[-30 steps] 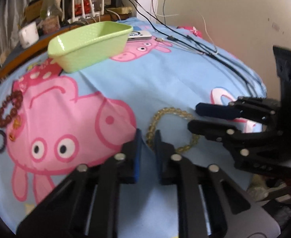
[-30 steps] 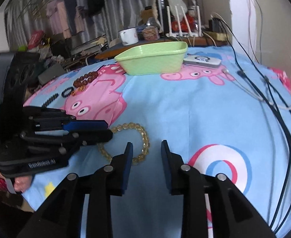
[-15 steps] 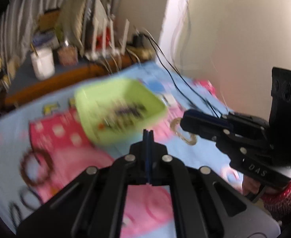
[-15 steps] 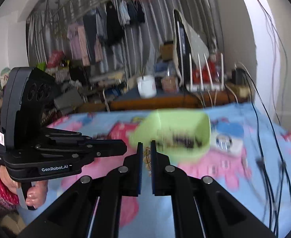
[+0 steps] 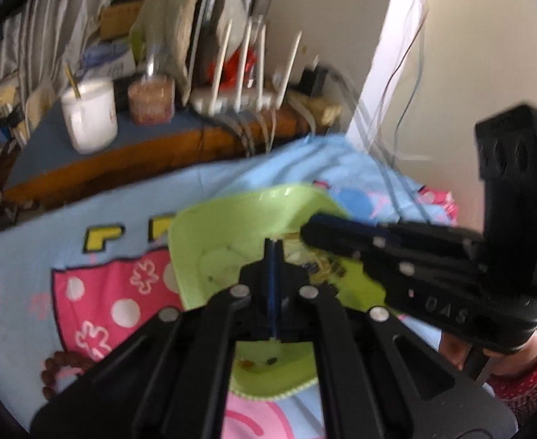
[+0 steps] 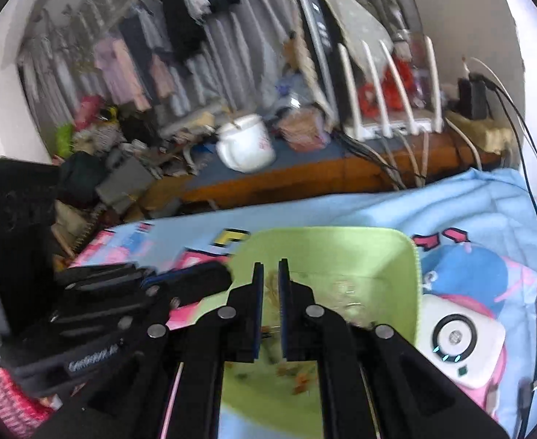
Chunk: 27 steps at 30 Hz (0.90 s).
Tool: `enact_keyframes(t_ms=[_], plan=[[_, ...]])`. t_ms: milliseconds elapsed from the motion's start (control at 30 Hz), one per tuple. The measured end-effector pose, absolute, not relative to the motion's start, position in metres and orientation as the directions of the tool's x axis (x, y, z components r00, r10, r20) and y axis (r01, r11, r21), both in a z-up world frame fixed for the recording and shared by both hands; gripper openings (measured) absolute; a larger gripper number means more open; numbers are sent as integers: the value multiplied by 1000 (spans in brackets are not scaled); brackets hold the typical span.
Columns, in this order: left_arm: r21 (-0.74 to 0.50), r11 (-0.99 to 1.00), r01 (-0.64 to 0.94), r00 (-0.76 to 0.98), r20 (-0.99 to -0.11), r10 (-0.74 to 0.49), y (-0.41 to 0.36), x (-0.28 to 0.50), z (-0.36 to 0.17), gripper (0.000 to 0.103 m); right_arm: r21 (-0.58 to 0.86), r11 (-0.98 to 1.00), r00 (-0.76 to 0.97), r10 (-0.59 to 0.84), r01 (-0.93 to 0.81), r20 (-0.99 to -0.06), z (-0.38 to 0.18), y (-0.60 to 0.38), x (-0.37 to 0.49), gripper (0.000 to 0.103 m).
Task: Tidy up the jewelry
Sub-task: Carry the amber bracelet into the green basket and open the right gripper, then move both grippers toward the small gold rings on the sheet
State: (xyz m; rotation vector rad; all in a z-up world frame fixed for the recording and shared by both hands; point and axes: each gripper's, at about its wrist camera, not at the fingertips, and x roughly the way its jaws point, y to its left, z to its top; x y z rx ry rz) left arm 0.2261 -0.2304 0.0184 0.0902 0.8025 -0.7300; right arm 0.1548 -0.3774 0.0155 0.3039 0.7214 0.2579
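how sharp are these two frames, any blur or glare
Left wrist view: motion blur smears the green tray and its contents; strong fisheye bending; the pale wall at right is bright. Right wrist view: also soft, the yellow beads between the right gripper pads only a smudge; white device fairly legible.

A white mug (image 6: 246,143) sits at 12 o'clock on the wooden shelf (image 6: 305,179); a router (image 6: 389,124) with 4 antennas stands at 1 o'clock, a white device (image 6: 458,340) at 4 o'clock.
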Motion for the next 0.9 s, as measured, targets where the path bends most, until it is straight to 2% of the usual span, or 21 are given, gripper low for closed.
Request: enact_keyframes(t_ms=[167,300,467,667,767,900], plan=[[-191,753,630,414,-737,-534,-239,225,-9,0,408,910,764,314,-73,-564,15,-385,136,3],[-230,751,619,424,-707,-566,-218,203,-8,0,398,913,775,311,-84,-550,24,-372,115,3],[-248,761,600,462,-669,-582,-163,162,-4,0,380,904,742,389,-195,-545,31,-328,87,3],[-295,832,469,540,-650,-535,-40,132,-4,0,350,862,616,507,-367,-603,16,-249,71,3],[-293,876,384,570,-671,-474,13,129,-9,0,314,859,572,505,-403,-646,2,-216,74,2],[-313,885,345,563,-686,-462,46,130,-16,0,299,867,533,485,-399,-693,-13,-194,87,1]])
